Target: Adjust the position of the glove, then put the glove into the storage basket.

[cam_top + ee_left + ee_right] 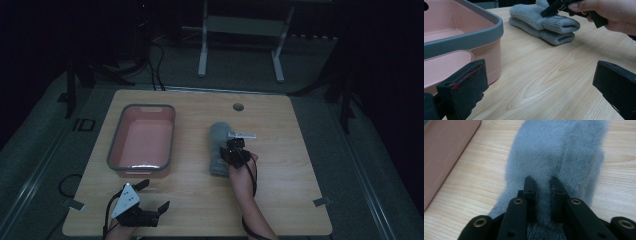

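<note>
My right gripper (543,182) sits on the pair of fuzzy grey knitted mittens (556,152). In the right gripper view its two black jaws stand close together, with a narrow gap between them, and their tips press into the fleecy pile just above the ribbed cuff. A ridge of fabric fills the gap; I cannot tell whether the pads are pinching it, so I report no confirmed grip. In the left gripper view the same jaws angle down onto the top mitten near its cuff.

The mittens (218,148) lie stacked, one on the other, on the light wooden table (285,190), right of centre, with the cuffs toward me. My right hand (243,165) holds the gripper directly over their near end.

The pink rectangular plastic tub with a grey rim (142,137) stands to the left of the mittens, apart from them.

My left gripper (147,196) rests at the near left edge of the table, beside the tub's near end. Its jaws are spread wide with nothing between them; in the left gripper view bare tabletop shows between the two pads (464,85).
</note>
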`<state>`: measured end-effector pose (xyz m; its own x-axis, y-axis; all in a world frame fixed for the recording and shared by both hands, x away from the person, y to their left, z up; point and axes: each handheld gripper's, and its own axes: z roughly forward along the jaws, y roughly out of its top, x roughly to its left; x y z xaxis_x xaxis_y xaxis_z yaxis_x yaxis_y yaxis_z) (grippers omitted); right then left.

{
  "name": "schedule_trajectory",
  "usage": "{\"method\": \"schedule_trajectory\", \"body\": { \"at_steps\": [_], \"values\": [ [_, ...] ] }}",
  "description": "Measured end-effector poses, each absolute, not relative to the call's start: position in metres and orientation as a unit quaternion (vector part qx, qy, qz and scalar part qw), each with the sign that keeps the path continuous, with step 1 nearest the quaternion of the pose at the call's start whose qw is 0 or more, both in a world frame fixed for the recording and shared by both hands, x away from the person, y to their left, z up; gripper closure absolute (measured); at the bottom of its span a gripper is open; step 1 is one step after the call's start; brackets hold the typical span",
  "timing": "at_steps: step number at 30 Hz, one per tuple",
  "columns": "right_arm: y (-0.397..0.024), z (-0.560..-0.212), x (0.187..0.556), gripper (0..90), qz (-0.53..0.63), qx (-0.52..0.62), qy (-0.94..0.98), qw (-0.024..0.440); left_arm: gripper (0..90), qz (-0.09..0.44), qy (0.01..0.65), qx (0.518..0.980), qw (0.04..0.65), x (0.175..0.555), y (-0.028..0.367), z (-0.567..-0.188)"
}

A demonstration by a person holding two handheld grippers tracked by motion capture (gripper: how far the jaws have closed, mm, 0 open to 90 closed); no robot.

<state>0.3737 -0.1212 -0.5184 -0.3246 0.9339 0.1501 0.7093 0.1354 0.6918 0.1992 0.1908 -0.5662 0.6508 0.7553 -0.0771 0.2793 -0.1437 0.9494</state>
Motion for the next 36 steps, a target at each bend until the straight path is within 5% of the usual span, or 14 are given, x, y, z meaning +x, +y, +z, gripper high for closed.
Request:
{"method": "schedule_trajectory", "body": {
  "at_steps": [6,17,20,36],
  "values": [
    [-0.122,-0.518,0.374,70.4,0.35,0.553,0.738,0.161,0.2,0.21,0.367,0.713,0.559,0.199,0.191,-0.566],
    [-0.16,-0.483,0.371,27.9,0.383,0.498,0.756,0.184,0.2,0.2,0.362,0.74,0.53,0.2,0.178,-0.562],
    [-0.171,-0.482,0.37,13.8,0.386,0.489,0.767,0.156,0.2,0.19,0.36,0.747,0.526,0.201,0.169,-0.555],
    [-0.213,-0.461,0.356,14.2,0.41,0.418,0.792,0.174,0.2,0.095,0.327,0.771,0.538,0.229,0.112,-0.496]
  ]
}}
